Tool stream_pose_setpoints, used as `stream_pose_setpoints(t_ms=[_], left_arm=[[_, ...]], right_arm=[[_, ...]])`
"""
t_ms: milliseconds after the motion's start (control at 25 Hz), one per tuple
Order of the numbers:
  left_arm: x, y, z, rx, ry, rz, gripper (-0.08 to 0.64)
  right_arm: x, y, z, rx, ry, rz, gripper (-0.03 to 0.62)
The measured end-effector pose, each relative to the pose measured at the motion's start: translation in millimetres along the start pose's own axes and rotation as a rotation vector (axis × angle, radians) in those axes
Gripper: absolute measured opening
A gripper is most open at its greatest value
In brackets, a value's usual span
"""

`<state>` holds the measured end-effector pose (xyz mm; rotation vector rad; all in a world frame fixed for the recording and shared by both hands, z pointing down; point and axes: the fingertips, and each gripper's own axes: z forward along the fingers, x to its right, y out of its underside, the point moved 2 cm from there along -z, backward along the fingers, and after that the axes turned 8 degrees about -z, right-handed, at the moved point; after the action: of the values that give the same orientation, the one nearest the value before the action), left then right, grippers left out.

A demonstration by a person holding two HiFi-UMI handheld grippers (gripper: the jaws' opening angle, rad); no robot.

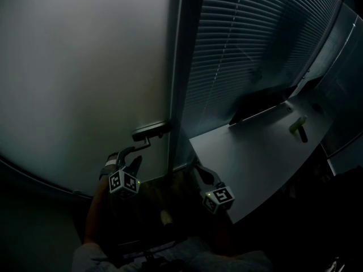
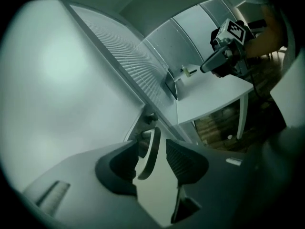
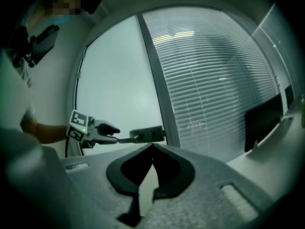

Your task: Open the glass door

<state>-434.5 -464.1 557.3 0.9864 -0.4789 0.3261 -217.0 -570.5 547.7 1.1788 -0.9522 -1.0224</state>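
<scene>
The frosted glass door [image 1: 85,78] fills the left of the head view, with a dark lever handle [image 1: 148,132] at its right edge beside the frame. My left gripper [image 1: 139,153] is at the free end of that lever. In the left gripper view the jaws stand open around the lever handle [image 2: 151,149], with a gap on the right side. The right gripper view shows the left gripper [image 3: 116,134] straddling the handle [image 3: 145,135]. My right gripper [image 1: 198,166] hangs right of the frame, its jaws shut on nothing [image 3: 152,149].
A window with closed blinds [image 1: 249,44] sits right of the door frame [image 1: 177,95]. A white desk [image 1: 255,157] juts out below it, carrying a dark monitor [image 1: 258,103] and a small pale object [image 1: 299,126]. The room is dim.
</scene>
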Motion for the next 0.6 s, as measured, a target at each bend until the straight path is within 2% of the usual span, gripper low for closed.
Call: stream_pose_setpoints(t_ms=[320, 600], left_arm=[[1.4, 21.3, 34.9, -0.127, 0.061, 0.165, 0.212], [1.8, 35.2, 51.3, -0.189, 0.099, 0.205, 0.215]], right_arm=[[15.4, 7.2, 7.6, -0.008, 0.023, 0.020, -0.003], [23.8, 12.8, 12.9, -0.007, 0.025, 0.033, -0.003]])
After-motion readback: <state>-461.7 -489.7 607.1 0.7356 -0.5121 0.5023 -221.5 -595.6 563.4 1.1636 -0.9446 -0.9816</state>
